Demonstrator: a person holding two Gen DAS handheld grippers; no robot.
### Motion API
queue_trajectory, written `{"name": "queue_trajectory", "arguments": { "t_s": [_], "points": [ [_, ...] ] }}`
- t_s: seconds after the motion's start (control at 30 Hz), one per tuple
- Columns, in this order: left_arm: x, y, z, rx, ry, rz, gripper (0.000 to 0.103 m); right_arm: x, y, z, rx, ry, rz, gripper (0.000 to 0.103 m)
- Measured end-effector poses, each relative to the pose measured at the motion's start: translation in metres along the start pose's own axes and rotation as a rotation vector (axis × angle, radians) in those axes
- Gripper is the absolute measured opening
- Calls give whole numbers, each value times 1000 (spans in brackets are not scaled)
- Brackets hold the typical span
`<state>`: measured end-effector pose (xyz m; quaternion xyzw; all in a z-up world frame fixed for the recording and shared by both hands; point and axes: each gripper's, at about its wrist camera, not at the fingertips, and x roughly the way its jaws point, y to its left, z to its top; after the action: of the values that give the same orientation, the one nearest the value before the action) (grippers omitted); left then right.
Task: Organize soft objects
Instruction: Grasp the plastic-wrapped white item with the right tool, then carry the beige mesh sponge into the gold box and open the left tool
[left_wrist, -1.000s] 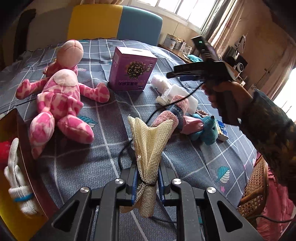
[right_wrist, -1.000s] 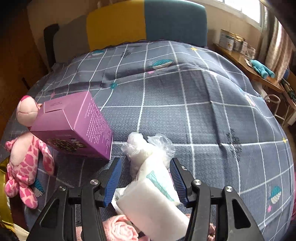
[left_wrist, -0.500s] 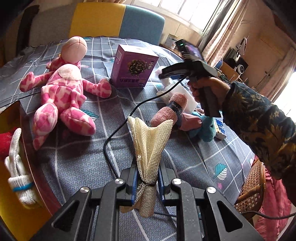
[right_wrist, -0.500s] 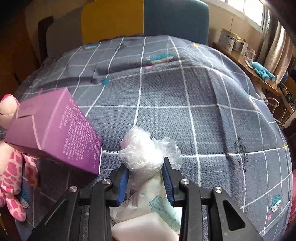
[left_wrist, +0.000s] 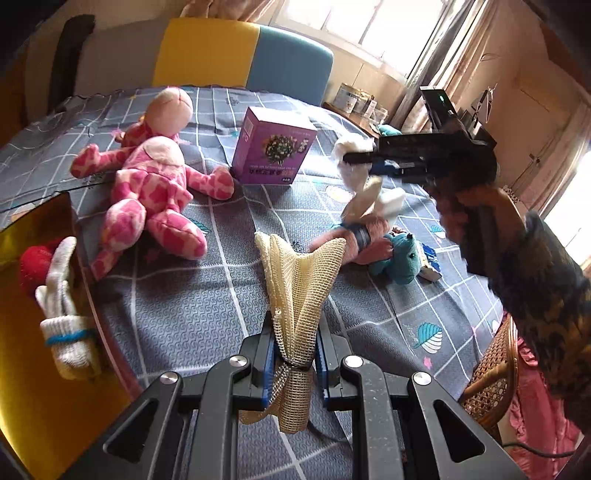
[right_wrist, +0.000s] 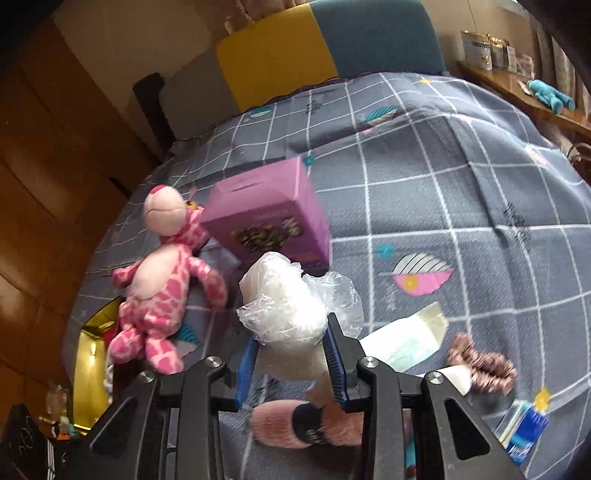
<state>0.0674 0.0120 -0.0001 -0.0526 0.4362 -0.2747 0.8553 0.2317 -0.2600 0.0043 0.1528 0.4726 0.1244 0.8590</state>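
Cream mesh cloth bundle (left_wrist: 299, 306) pinched tight in left tool (left_wrist: 294, 363) at lower centre, crinkly plastic-wrapped white wad (right_wrist: 290, 314) clamped in right tool (right_wrist: 291, 363), raised above checked bedspread (right_wrist: 443, 177), only the right view shows brown scrunchie (right_wrist: 480, 363), fuzzy pink plush (left_wrist: 147, 184) upper left

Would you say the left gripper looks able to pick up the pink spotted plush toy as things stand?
Probably not yet: the left gripper is shut on a cream mesh cloth. The pink plush toy lies unobstructed on the bed.
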Motion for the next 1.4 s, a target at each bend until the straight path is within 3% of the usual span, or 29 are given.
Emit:
{"name": "queue_trajectory", "arguments": {
  "t_s": [0.27, 0.53, 0.93, 1.2, 1.4],
  "points": [
    [-32, 2, -12, -5, -54, 29, 18, -1, 43, -58, -38, 16, 78, 34],
    [-63, 22, -25, -61, -111, 92, 18, 0, 93, -105, -153, 33, 75, 34],
    [-106, 72, -52, -184, -183, 264, 19, 37, 142, -184, -388, 164, -148, 34],
    [-131, 99, -61, -222, -217, 441, 19, 44, 138, -188, -350, 141, -162, 34],
    [-138, 119, -64, -268, -208, 493, 19, 45, 137, -189, -336, 136, -152, 34]
  ]
}}
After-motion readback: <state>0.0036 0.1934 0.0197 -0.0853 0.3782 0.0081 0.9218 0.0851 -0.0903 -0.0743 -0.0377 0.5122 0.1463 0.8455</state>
